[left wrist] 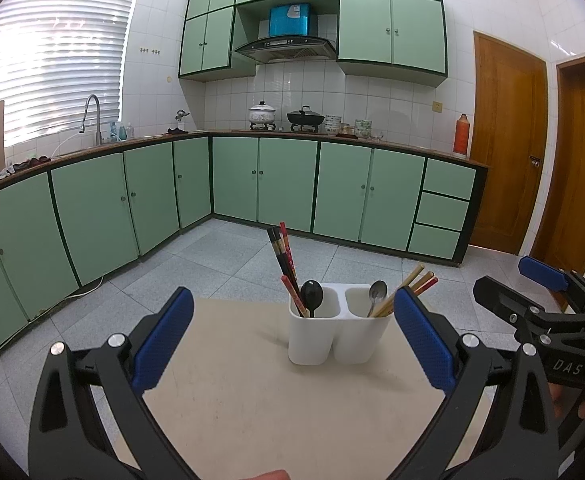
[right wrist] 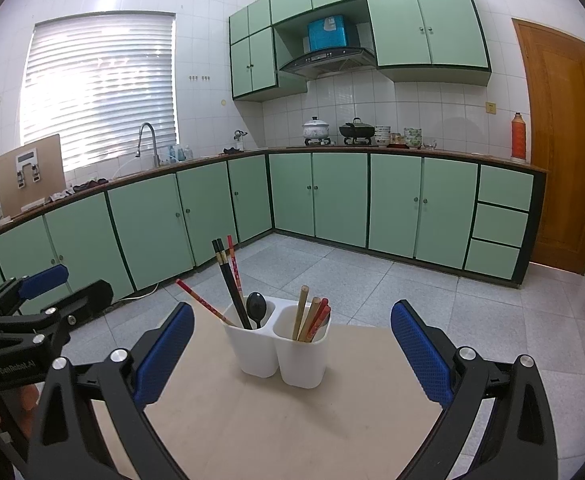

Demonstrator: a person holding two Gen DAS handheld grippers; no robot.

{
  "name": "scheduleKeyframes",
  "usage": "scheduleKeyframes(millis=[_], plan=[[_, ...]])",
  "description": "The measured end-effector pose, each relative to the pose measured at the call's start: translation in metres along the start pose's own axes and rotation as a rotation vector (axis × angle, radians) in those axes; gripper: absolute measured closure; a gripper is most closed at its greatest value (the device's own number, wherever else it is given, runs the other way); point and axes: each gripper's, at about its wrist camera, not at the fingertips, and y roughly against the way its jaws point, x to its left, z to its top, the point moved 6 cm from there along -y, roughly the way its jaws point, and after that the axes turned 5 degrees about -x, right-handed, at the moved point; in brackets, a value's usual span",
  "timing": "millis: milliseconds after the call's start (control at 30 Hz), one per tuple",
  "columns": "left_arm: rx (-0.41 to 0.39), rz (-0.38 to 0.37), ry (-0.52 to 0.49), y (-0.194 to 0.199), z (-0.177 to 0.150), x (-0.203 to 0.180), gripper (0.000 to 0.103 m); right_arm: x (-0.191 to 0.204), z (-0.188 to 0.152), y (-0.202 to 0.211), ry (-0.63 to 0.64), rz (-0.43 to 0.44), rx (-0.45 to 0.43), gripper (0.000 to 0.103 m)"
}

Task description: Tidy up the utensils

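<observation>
A white two-compartment utensil holder (left wrist: 312,340) (right wrist: 300,364) stands upright on the beige tabletop (left wrist: 252,392). Its left cup holds black and red chopsticks (left wrist: 280,256) and a black spoon (left wrist: 312,294). Its right cup holds a metal spoon (left wrist: 378,292) and wooden and red chopsticks (left wrist: 418,280). My left gripper (left wrist: 292,300) is open and empty, a short way in front of the holder. My right gripper (right wrist: 292,312) is also open and empty, facing the holder from the right side. Each gripper shows in the other's view: the right gripper (left wrist: 512,280) and the left gripper (right wrist: 64,284).
The table's far edge lies just behind the holder, with grey tiled floor (left wrist: 220,256) beyond. Green cabinets (left wrist: 284,180) run under an L-shaped counter with a sink, pots and bowls. Wooden doors (left wrist: 508,144) stand at the right.
</observation>
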Motion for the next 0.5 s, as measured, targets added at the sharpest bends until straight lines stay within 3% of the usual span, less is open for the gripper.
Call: scheduleKeyframes(millis=[500], plan=[[0.003, 0.002, 0.002, -0.0021, 0.0001, 0.0007, 0.006, 0.0004, -0.0007, -0.0007, 0.0, 0.001, 0.001, 0.006]])
